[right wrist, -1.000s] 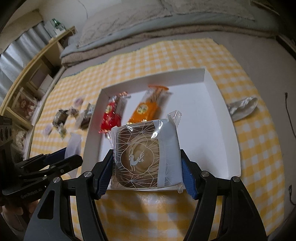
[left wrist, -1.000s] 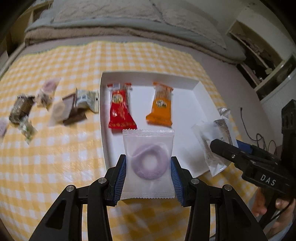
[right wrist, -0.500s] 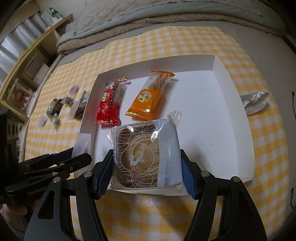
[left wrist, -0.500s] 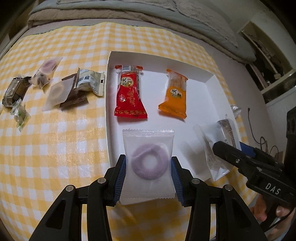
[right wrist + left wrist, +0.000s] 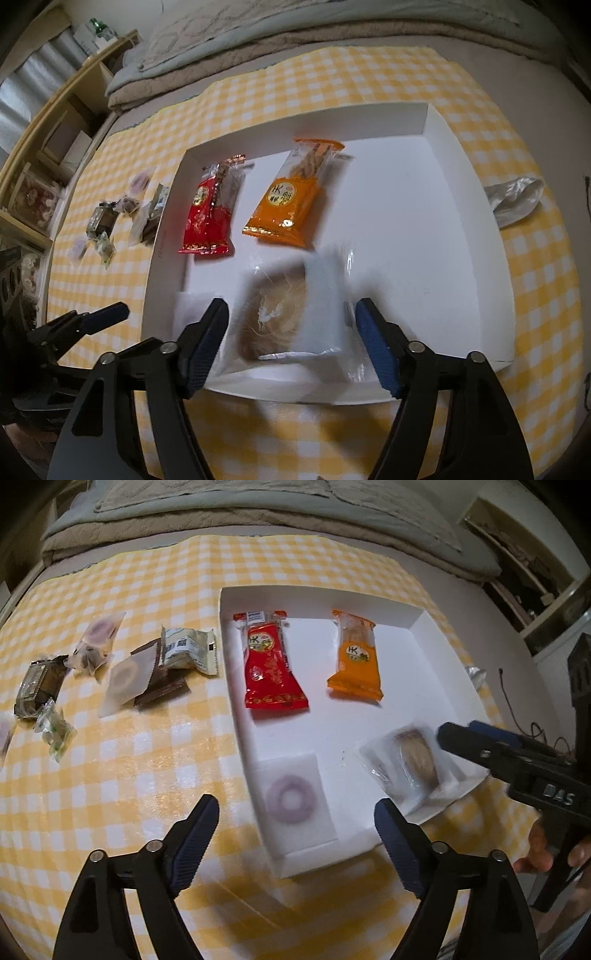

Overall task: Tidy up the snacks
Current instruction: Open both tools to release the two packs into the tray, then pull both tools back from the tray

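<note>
A white shallow box [image 5: 421, 622] [image 5: 465, 192] lies on the yellow checked cloth. It holds a red packet [image 5: 271, 668] [image 5: 210, 218] and an orange packet [image 5: 356, 661] [image 5: 291, 199]. My left gripper [image 5: 297, 827] has its jaws opening, wide apart, above the clear packet with a purple ring snack [image 5: 291, 805], which lies free in the box's near left corner. My right gripper [image 5: 290, 332] also has its jaws opening; the clear-wrapped round brown pastry [image 5: 291, 317] [image 5: 410, 764] sits blurred between them, untouched by the pads.
Several loose small snacks [image 5: 122, 672] [image 5: 122, 218] lie on the cloth left of the box. A crumpled silver wrapper [image 5: 517, 199] lies to its right. Folded bedding [image 5: 258, 513] runs along the far edge. Wooden shelves [image 5: 48, 140] stand at the left.
Both grippers have opened and let go. The ring-snack packet has dropped into the box's near left corner, and the pastry has dropped into the box beside it. Both hands sank a little.
</note>
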### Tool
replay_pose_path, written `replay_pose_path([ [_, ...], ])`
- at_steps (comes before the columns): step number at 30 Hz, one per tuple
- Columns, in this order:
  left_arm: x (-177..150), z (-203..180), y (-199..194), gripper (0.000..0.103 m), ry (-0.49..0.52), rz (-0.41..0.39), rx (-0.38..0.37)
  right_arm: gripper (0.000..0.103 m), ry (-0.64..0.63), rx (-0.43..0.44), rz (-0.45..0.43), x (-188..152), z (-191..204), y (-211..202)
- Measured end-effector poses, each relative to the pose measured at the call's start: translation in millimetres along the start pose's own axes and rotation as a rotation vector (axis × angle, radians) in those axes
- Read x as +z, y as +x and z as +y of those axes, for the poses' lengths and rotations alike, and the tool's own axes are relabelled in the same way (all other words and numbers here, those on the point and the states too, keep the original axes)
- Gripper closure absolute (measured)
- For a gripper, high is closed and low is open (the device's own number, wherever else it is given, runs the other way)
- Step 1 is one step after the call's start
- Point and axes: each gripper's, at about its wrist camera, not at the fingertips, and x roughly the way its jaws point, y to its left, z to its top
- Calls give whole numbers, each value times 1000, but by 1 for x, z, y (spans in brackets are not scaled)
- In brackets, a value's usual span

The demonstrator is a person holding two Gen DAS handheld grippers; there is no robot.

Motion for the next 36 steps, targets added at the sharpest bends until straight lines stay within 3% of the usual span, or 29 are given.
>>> replay_pose_path([
  [2, -2, 2, -2, 12, 0, 2, 5, 11, -10, -15, -15, 0, 0, -4],
  [7, -6, 6, -5, 3, 2, 10, 15, 0, -58, -54, -20, -6, 1, -11],
  [23, -7, 13, -22, 0, 6, 2, 19, 0, -95, -126, -21, -25, -2, -23],
  [36, -8, 37, -88, 0, 5, -98, 18, 0, -97, -114, -122, -25, 14, -66],
])
